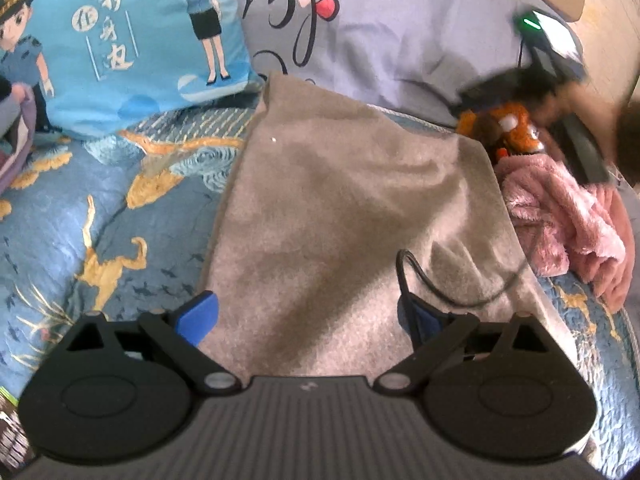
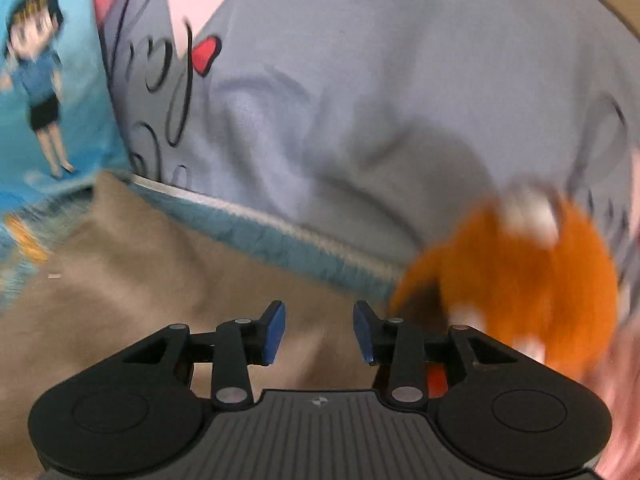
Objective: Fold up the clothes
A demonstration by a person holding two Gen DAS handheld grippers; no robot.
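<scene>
Blue patterned bedspread (image 1: 80,216) w/ folded grey garment (image 1: 340,208); left claw (image 1: 308,316) wide, right claw (image 2: 319,332) part-open, both empty.

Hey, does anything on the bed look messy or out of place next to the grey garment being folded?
Yes. A pink fluffy garment lies crumpled in a heap at the right edge of the grey garment, with an orange plush toy on its far end. The grey garment lies mostly flat.
</scene>
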